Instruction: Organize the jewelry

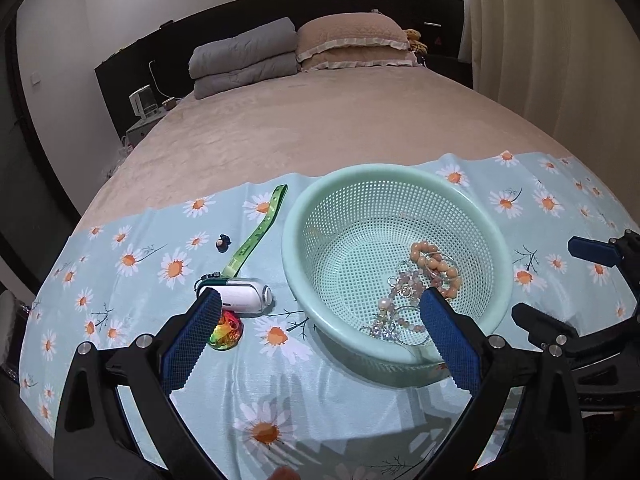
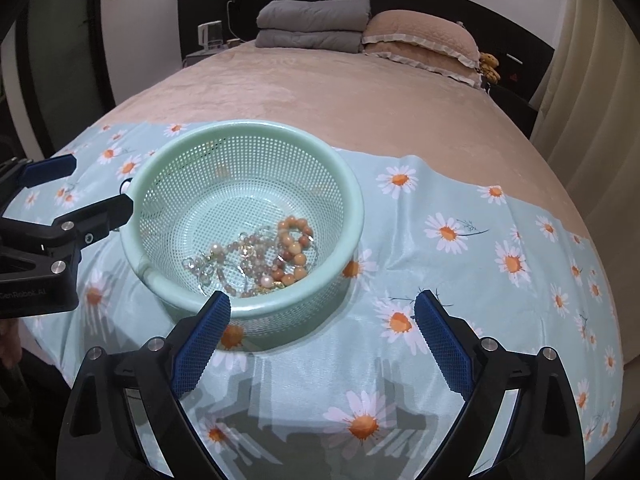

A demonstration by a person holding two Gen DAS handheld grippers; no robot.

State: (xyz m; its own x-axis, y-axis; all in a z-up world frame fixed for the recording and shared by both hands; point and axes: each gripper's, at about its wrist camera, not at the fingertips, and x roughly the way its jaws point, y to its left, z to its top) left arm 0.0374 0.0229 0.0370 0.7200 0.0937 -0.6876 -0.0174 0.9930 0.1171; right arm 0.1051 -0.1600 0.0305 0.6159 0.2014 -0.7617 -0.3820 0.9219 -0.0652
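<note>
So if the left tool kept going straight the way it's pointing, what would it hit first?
Probably the near rim of the green basket, or the daisy cloth just in front of it; depth is hard to judge. The left tool is open and empty.

Tangled orange-bead bracelets [image 2: 294, 250] and pearl strands [image 2: 224, 258] heaped inside mint perforated basket [image 2: 352, 184] on daisy cloth [image 2: 460, 264]

Beaded jewelry [image 2: 256, 258] in mint basket [image 2: 352, 184]
</note>
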